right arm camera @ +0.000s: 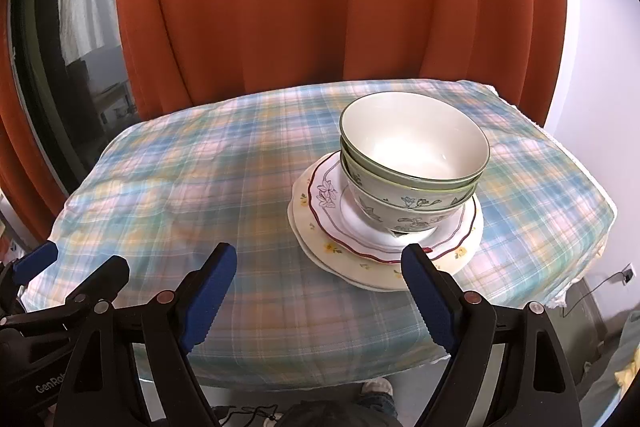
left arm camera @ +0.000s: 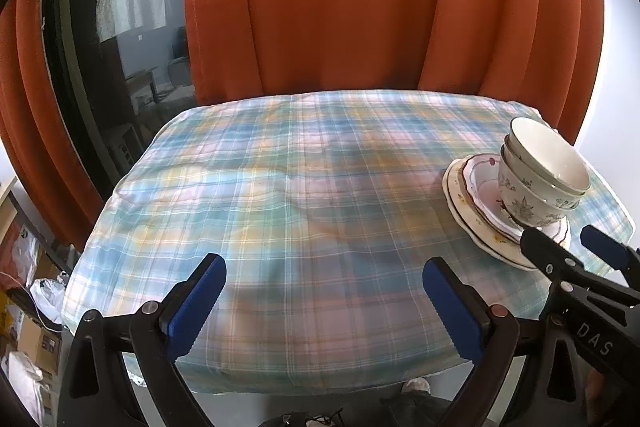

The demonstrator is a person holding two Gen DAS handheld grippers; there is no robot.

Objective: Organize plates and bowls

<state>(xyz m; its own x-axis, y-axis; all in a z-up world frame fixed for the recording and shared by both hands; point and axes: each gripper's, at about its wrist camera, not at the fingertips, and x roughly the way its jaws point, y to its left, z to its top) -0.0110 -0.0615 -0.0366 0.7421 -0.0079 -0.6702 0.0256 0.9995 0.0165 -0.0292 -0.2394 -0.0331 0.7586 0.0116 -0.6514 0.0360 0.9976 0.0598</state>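
**Crockery stacked, both hand-held grippers spread and empty**

Seen right of centre in the right wrist view: two floral bowls point(right arm camera: 412, 163), nested and leaning toward the lower right, sitting on a red-rimmed plate point(right arm camera: 332, 199), itself on a cream plate point(right arm camera: 320, 227) with yellow flowers. All resting on the table point(right arm camera: 180, 187) under a pastel plaid cloth, orange curtain point(right arm camera: 320, 7) behind. Right hand-held gripper point(right arm camera: 318, 291) spread wide at the bottom of the frame, nothing between the pads, one blue pad just before the near rim of the stack. Left hand-held gripper point(left arm camera: 324, 301) likewise spread and empty over bare cloth at lower centre of its own view, well apart from the stack at the right edge.

Judged close to finished, with the stack looking built. Main risk: the tilted upper bowl sliding or tipping if nudged by the near pad of the right tool. Also possible: plates off-centre and shifting on the soft, rumpled cloth if knocked, with the table's edge not far off.
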